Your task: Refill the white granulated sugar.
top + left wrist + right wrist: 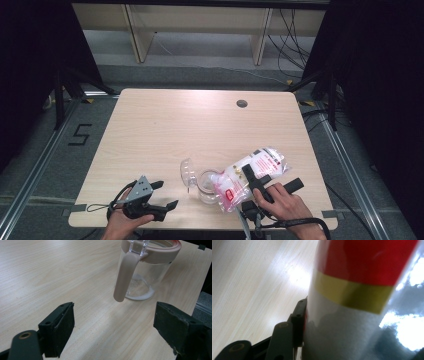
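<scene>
Fingers of right gripper [264, 181] clamp plastic bag [252, 172] over jar [207, 186]; left gripper [162, 195] fingers apart, empty.

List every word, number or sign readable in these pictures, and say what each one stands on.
"5": black tape mark on the floor left of the table.
Red print on the bag held in the right gripper: too small and blurred to read.
Glass jar: carries no lettering.
</scene>
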A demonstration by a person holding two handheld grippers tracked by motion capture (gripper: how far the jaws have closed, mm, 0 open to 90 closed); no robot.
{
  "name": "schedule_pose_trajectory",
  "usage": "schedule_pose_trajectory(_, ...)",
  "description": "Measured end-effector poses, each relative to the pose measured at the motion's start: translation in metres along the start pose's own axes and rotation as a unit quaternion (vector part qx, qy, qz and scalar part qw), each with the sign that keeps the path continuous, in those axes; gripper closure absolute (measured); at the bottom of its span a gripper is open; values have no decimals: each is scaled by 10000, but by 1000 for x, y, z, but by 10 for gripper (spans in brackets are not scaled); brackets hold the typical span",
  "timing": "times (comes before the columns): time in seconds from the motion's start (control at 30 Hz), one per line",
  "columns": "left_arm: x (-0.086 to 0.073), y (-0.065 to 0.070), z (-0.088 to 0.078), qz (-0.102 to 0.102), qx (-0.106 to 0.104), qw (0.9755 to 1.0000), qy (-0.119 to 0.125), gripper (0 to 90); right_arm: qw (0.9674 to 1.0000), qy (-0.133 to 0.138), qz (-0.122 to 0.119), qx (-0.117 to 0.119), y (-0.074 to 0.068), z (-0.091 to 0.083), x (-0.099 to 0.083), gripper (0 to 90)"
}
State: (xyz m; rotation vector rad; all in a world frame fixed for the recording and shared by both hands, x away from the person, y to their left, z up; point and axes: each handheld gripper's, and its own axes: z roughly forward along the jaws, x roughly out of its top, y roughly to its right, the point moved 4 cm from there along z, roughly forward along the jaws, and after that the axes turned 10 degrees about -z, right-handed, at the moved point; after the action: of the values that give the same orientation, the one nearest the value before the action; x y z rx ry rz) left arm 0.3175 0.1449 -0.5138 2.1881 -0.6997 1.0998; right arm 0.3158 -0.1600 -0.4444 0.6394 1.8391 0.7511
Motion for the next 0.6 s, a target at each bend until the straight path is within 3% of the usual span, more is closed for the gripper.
schedule_pose_trajectory(0.23, 0, 0, 0, -8, 7, 10000, 2, 166, 10000, -5, 26, 18, 0, 0, -1, 551)
schedule_pose_trajectory(0.3, 0, 0, 0, 3, 4, 10000, -2, 166, 9999, -24, 163, 3, -3, 0, -1, 551)
schedule_pose_trajectory(0.33, 0, 0, 0, 5, 3, 10000, -2, 166, 10000, -5, 53, 12, 0, 0, -1, 551)
schedule_pose_trajectory(0.6, 0, 0, 0, 8, 4, 10000, 4, 166, 10000, -35, 3, 4, 1, -1, -2, 552)
